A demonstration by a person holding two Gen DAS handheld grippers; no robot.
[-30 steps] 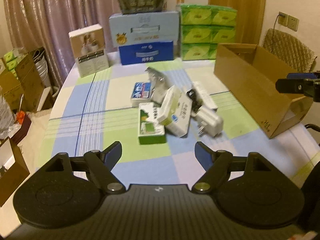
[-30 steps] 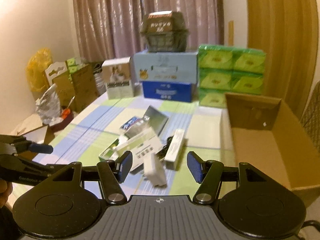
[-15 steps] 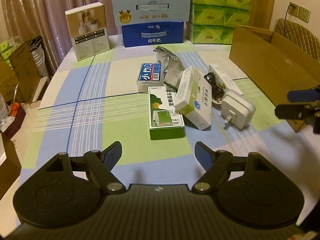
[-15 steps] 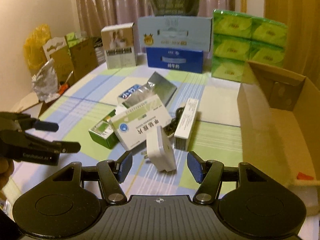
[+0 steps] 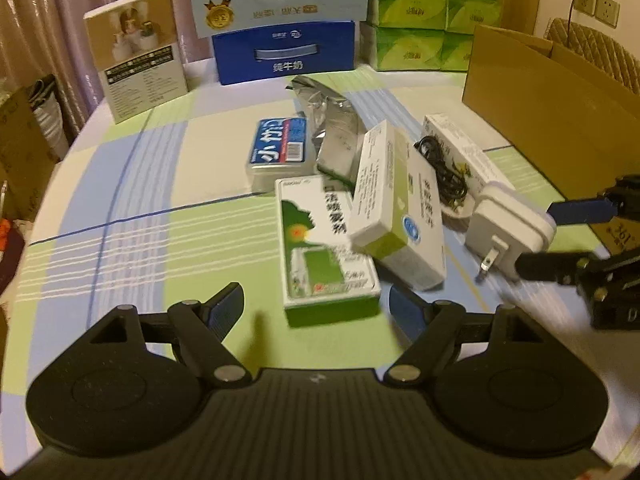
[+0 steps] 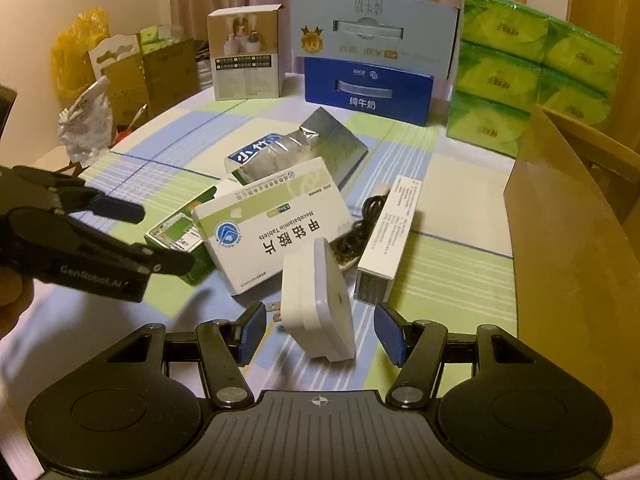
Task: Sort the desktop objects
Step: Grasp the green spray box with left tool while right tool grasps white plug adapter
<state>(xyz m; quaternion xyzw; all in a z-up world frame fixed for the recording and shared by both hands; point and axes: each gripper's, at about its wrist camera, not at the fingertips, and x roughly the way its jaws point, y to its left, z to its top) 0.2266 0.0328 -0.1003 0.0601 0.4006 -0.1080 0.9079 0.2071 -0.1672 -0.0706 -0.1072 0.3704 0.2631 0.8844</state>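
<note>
**Both grippers apart over the pile**

Spread with a checked cloth: table [image 5: 120,184]. Standing open at the right edge, inside hidden from both views: cardboard box [image 5: 536,112]. Lined along the far edge: green tissue packs [image 6: 520,76], two stacked milk cartons [image 5: 280,24], a picture box [image 5: 136,52].

Heaped mid-table, near the cardboard box but outside it: white pill box [image 6: 276,224] leaning on a green medicine box [image 5: 320,248]; blue tin [image 5: 280,148]; silver foil pouch [image 6: 320,148]; long white box [image 6: 388,232]; white charger [image 6: 320,300]; black cable [image 5: 444,172].

Left gripper [image 5: 316,312]: apart, empty, just short of the green medicine box. Right gripper [image 6: 320,332]: apart, either side of the charger, pads not pressing.
</note>
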